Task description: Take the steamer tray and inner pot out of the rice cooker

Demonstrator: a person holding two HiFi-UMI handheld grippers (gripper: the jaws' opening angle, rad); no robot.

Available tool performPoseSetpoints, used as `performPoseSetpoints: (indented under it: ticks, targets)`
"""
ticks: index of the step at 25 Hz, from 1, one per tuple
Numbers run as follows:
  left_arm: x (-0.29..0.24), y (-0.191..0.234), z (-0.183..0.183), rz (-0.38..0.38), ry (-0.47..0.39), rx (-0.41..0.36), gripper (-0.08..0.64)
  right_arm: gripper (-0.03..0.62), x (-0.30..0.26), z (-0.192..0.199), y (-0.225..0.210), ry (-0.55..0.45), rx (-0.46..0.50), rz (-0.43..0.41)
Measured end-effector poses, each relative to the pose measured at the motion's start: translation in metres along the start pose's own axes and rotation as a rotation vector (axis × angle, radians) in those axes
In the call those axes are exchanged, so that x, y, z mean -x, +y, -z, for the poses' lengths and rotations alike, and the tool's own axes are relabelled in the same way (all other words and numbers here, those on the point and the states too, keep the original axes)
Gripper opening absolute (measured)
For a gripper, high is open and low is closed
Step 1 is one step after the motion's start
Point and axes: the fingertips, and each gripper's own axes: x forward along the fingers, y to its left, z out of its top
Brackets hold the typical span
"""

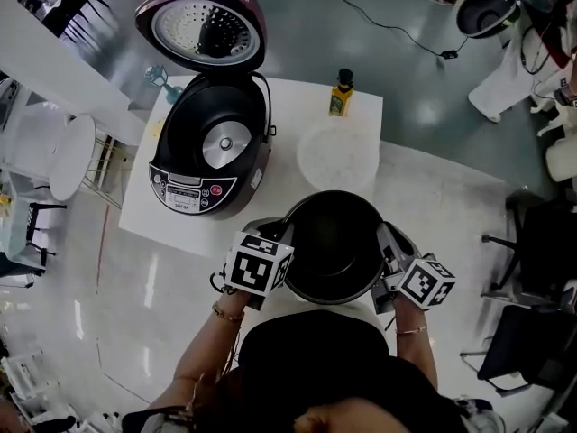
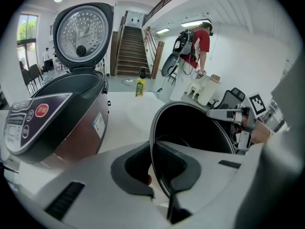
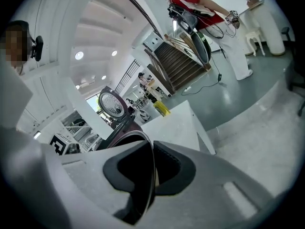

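The black inner pot hangs above the near edge of the white table, gripped on both sides. My left gripper is shut on its left rim, and in the left gripper view the thin rim runs between the pads of that gripper. My right gripper is shut on the right rim, seen pinched edge-on. The maroon rice cooker stands at the table's left with its lid up and its cavity empty. A pale round steamer tray lies on the table to its right.
A yellow bottle stands at the table's far edge. A teal item lies behind the cooker. White stools stand to the left and dark chairs to the right. A cable trails across the floor. A person in red stands far off.
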Motion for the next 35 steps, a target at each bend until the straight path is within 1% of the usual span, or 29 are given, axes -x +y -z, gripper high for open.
performPoseSetpoints:
  ticks: [6, 11, 17, 25, 30, 33, 35]
  targets:
    - [-0.013, 0.011, 0.005, -0.008, 0.039, 0.001, 0.025, 0.029, -0.014, 0.01, -0.01, 0.023, -0.041, 0.01]
    - [-0.021, 0.014, 0.004, 0.005, 0.062, 0.0, 0.025, 0.029, -0.02, 0.009, -0.015, 0.035, -0.045, 0.023]
    - [-0.027, 0.018, 0.0, 0.016, 0.067, 0.007, 0.025, 0.029, -0.027, 0.005, -0.018, 0.034, -0.042, 0.031]
    - [-0.037, 0.028, -0.002, 0.025, 0.081, 0.033, 0.023, 0.028, -0.033, 0.004, -0.016, 0.047, -0.044, 0.044]
    - [-0.039, 0.031, -0.003, 0.044, 0.043, 0.042, 0.023, 0.028, -0.036, 0.003, -0.015, 0.042, -0.029, 0.046]
    - [-0.039, 0.03, -0.003, 0.051, -0.001, 0.034, 0.023, 0.028, -0.035, 0.004, -0.016, 0.02, 0.012, 0.042]
    - [-0.038, 0.03, -0.004, 0.068, -0.037, 0.022, 0.025, 0.028, -0.035, 0.004, -0.015, 0.006, 0.028, 0.025]
